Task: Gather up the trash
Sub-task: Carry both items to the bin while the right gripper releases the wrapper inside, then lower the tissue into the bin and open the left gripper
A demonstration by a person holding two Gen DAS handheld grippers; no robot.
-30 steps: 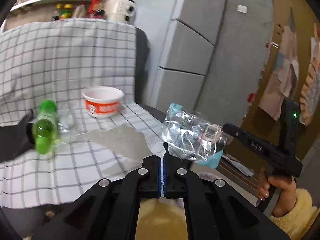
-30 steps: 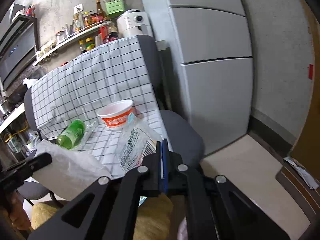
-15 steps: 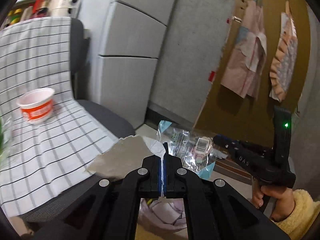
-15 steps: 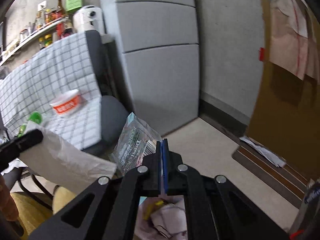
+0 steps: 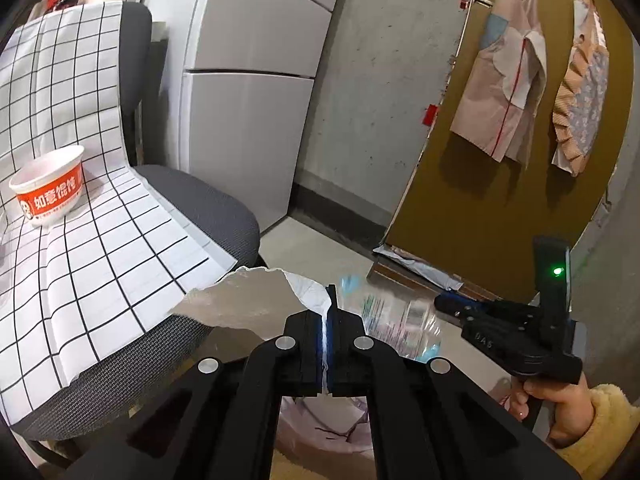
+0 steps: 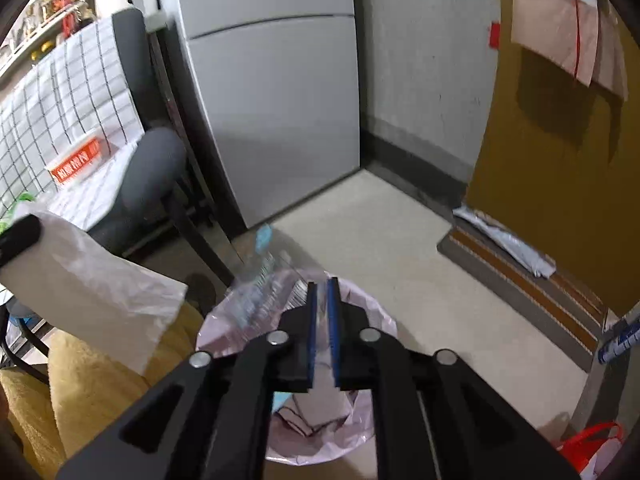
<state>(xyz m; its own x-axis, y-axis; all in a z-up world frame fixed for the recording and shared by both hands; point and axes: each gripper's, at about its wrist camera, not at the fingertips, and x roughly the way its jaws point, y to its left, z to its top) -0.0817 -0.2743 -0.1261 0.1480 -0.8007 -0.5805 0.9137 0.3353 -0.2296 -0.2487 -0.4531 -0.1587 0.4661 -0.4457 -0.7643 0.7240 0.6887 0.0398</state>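
Left tool [image 5: 327,300]: clenched on a white paper sheet [image 5: 248,300], torn along its upper edge, fanning out to the left of the fingers above the front edge of the chair seat. Right tool [image 6: 321,304]: jaws opening, a narrow gap showing between the blue pads [image 6: 312,320]; clear plastic wrapper [image 6: 256,292] with printed label and pale blue end, blurred, just left of the fingertips and directly over the bin, whether a corner is between the pads not discernible. Same wrapper [image 5: 396,320] in the left wrist view: between the two tools, beside the right tool's tips [image 5: 444,304], with a hand [image 5: 556,408] in a yellow fleece sleeve on that tool's grip. Trash bin [image 6: 384,320]: round, lined with a pale pink bag, standing on the beige floor beneath both tools, crumpled paper inside. Grey office chair [image 5: 208,208]: draped with a white black-checked cloth [image 5: 80,248]. Paper bowl [image 5: 50,188]: white with orange band and lettering, upright, at the back of the seat near the backrest. Green bottle cap [image 6: 24,199]: at the far left edge of the right wrist view, mostly hidden. Grey refrigerator [image 5: 248,112]: behind the chair. Striped floor mat [image 6: 520,280]: at the foot of the brown door, well apart from the bin.
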